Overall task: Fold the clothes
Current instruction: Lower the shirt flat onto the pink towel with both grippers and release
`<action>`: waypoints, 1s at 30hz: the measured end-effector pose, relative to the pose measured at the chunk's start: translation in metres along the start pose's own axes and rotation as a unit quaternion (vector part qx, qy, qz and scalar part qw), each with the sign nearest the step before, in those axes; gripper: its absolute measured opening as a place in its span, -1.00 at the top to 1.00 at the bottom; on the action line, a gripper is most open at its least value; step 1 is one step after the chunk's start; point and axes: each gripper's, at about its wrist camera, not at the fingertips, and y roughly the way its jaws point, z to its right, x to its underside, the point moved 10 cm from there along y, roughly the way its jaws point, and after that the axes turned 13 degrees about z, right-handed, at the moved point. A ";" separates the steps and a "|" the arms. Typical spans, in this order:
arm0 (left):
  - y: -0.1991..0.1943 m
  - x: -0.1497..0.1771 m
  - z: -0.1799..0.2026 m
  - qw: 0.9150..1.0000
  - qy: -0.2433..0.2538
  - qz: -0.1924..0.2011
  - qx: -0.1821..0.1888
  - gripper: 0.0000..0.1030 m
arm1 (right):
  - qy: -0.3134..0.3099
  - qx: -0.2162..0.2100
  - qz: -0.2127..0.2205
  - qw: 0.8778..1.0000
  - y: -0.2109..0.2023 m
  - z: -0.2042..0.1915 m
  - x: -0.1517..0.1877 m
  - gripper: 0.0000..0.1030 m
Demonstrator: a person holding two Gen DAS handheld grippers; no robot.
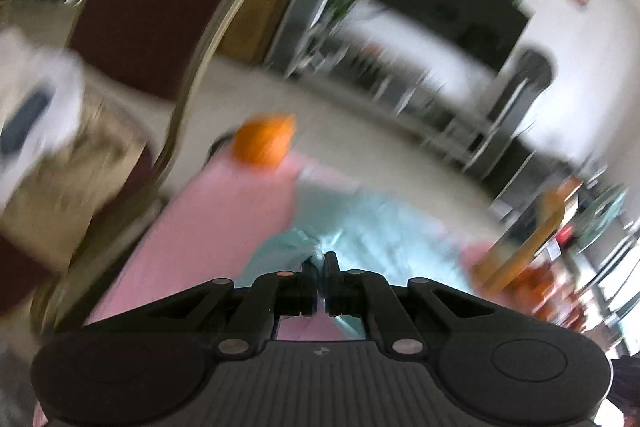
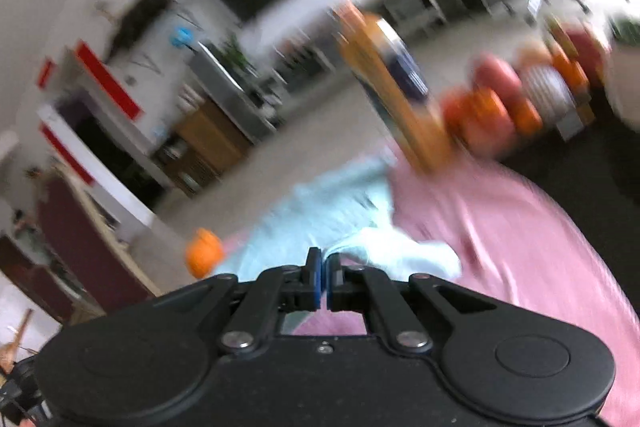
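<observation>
Left wrist view, read from left to right: blurred furniture and a dark red panel fill the far left; a pink cloth-covered surface [image 1: 208,227] runs through the middle, with an orange ball-like object [image 1: 264,143] at its far edge. On the pink cover lies a pale blue garment [image 1: 380,227], its body spread away from the camera toward the right. The left gripper [image 1: 320,259] has its fingers drawn close together with a bunched fold of the pale blue fabric pinched between the tips; the grip sits at the near edge of the garment, a sensible hold for lifting or carrying an edge across. Heavy motion blur suggests the tool is moving.

Right wrist view, left to right: shelving with red panels, then the same orange object [image 2: 204,257], then the pale blue garment [image 2: 340,211] stretching back from the tool, then the pink surface [image 2: 520,247] with creases. At its far edge stand an orange box [image 2: 400,99] and a row of orange and pink rounded items [image 2: 512,99], too blurred to name. The right gripper [image 2: 323,261] shows blue pads nearly touching; a whitish-blue lump of fabric rises just behind and to the right of the tips. Cloth appears to be caught between them, though blur makes this a judgement.

Both tools seem to hold the near edge of one garment, a two-point hold that keeps the edge taut. Whether this serves spreading or a fold in progress cannot be told from these views.
</observation>
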 end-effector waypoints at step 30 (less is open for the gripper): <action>0.004 0.144 -0.060 0.970 0.133 -0.141 -0.146 0.63 | -0.074 0.106 -0.137 0.982 -0.010 0.089 0.154 0.88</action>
